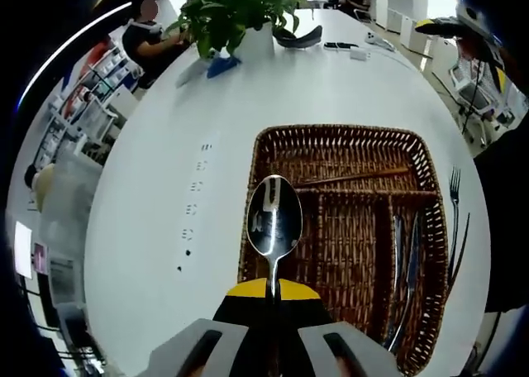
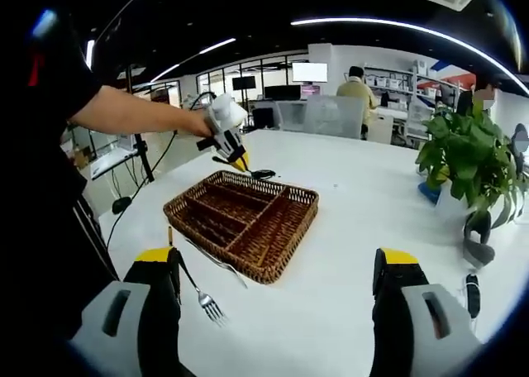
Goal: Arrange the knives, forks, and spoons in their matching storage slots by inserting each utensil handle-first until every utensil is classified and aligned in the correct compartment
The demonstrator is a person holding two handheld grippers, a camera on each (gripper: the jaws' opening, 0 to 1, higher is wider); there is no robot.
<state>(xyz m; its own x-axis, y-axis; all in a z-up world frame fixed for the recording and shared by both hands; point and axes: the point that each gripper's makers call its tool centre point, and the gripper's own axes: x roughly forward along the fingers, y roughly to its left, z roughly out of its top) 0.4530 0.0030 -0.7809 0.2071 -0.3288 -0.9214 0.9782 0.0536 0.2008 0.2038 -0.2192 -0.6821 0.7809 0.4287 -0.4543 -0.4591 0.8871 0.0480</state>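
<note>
The left gripper (image 1: pixel 273 311) pinched a spoon (image 1: pixel 274 220) by its handle — light, stiff, likely slippery steel — while the right gripper (image 2: pixel 277 290) stood spread, empty.

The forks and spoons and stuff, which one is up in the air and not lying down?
The spoon, pinched by its handle in the left gripper above the basket. The fork lies flat on the table.

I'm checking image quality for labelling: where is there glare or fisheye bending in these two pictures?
Left gripper view: the spoon bowl mirrors bright ceiling lights, and the wicker tray rim bows outward. Right gripper view: ceiling light strips curve into arcs, the white table shines softly, and the fork stays sharp.
</note>
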